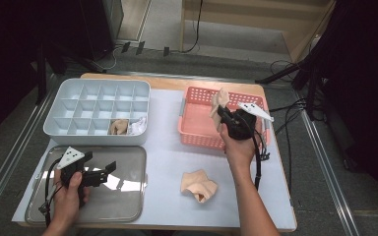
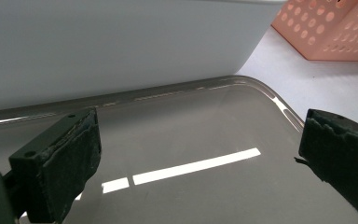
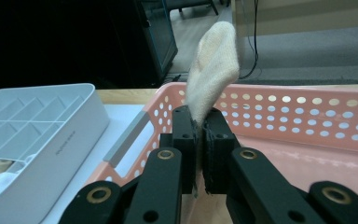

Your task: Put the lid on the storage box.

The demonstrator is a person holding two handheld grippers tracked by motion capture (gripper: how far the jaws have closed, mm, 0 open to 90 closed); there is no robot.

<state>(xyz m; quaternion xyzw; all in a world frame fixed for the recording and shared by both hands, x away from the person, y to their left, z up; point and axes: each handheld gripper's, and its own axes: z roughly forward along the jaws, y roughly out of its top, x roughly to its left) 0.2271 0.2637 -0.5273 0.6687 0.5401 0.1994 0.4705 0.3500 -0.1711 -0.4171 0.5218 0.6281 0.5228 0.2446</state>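
Right gripper view: the right gripper (image 3: 198, 140) pinches a sock (image 3: 212, 70) above the basket (image 3: 307, 116). Soft, light, floppy; grip its middle. The left gripper (image 2: 198, 158) fingers gape, empty, over the tray (image 2: 191, 126).

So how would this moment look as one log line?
right gripper: shut on sock, above pink basket | left gripper: open over tray lid

Beige sock (image 1: 199, 186) lies near transparent lid (image 1: 123, 196).
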